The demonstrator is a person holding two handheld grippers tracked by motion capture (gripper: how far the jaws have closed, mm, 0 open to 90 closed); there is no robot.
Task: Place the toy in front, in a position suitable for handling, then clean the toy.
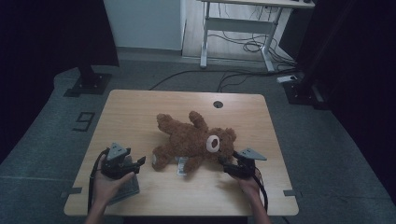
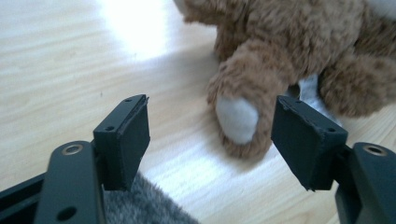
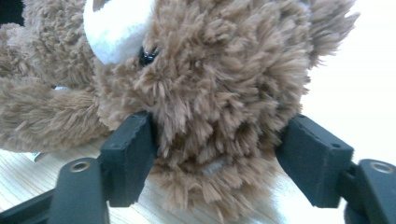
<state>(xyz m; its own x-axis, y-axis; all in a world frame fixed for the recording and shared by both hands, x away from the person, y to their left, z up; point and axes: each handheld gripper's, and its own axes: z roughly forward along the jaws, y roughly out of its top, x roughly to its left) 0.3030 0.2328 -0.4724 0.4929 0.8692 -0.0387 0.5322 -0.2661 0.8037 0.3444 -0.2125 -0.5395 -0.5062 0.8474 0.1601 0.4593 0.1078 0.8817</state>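
Brown teddy bear [image 1: 194, 142] lying near the middle of the tabletop [image 1: 140, 112], head toward the right edge and legs toward the left and far edges. My right tool [image 1: 227, 164], jaws spread, sits at the bear's head, the fur filling the gap between them and brushing at least one pad, with no squeeze evident. My left tool [image 1: 138, 163], jaws likewise spread and holding nothing, points at the white-soled foot [image 2: 236, 119] from near the front-left corner, above a grey furry piece [image 2: 140, 207].
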